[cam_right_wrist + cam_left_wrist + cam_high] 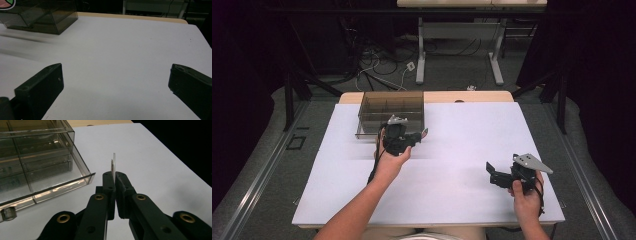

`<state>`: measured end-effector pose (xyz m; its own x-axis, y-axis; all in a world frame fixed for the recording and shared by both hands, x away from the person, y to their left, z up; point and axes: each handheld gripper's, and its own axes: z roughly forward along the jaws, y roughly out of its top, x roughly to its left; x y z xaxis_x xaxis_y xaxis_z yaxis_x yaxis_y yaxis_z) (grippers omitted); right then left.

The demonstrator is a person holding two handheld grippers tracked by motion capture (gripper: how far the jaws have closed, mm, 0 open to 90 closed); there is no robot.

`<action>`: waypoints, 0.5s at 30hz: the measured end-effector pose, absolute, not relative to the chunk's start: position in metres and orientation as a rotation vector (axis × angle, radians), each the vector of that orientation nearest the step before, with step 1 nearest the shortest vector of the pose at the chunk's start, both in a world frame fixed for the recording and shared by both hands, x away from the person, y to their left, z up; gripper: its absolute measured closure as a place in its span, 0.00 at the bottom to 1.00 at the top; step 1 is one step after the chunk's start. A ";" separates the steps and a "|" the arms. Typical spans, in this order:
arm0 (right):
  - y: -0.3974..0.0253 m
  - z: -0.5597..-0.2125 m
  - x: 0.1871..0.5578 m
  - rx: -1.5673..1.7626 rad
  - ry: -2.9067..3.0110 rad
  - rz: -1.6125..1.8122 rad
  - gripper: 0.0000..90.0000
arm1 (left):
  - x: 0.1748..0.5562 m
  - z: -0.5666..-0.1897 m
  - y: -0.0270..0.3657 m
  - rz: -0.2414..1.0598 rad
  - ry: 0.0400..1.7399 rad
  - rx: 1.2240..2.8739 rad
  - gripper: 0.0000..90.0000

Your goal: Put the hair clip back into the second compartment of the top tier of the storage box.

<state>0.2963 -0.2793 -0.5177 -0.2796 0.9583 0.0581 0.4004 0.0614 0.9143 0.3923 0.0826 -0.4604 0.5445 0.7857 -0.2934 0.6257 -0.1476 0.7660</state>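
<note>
High view – table: a white rectangular tabletop (462, 145) on a pale wooden base, with dark floor and cables beyond its far edge.
High view – box: a smoky transparent plastic organiser box with inner dividers (391, 114) stands near the far left part of the tabletop.
High view – left gripper: the black two-jaw left gripper (420, 136) sits in the person's left hand (390, 161), just in front of the box's near right corner; something small and pale shows at its tip, too small here to make out.
High view – right gripper: the black right gripper with a grey three-cornered plate (490, 171) is held by the right hand (527, 196) near the table's near right edge, well apart from the box and from the other gripper.
Left gripper view – jaws: closed on a thin pale flat piece with a toothed edge (113, 166), which stands upright out of the jaw tips, above the white surface.
Left gripper view – box: the organiser box (37, 160) lies to the left of the jaws, near but not touching them; its compartments look dark and see-through, and a small round knob shows at its lower left edge.
Right gripper view – jaws: spread wide apart, one at each lower corner, nothing between them – only bare white tabletop (120, 57).
Right gripper view – box: the organiser box (45, 17) shows at the upper left, far off.
</note>
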 end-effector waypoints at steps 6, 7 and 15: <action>-0.280 -0.518 0.297 1.356 1.746 1.196 0.00 | 0.396 -0.458 0.086 0.229 1.167 1.853 0.97; -0.280 -0.518 0.297 1.356 1.746 1.196 0.00 | 0.397 -0.458 0.086 0.235 1.165 1.852 0.97; -0.280 -0.518 0.297 1.355 1.745 1.199 0.00 | 0.402 -0.454 0.091 0.256 1.176 1.842 0.97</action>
<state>0.2966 -0.2801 -0.5178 -0.2835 0.9573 0.0570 0.3964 0.0628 0.9159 0.4021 0.0909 -0.4542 0.5249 0.8046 -0.2776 0.6168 -0.1348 0.7755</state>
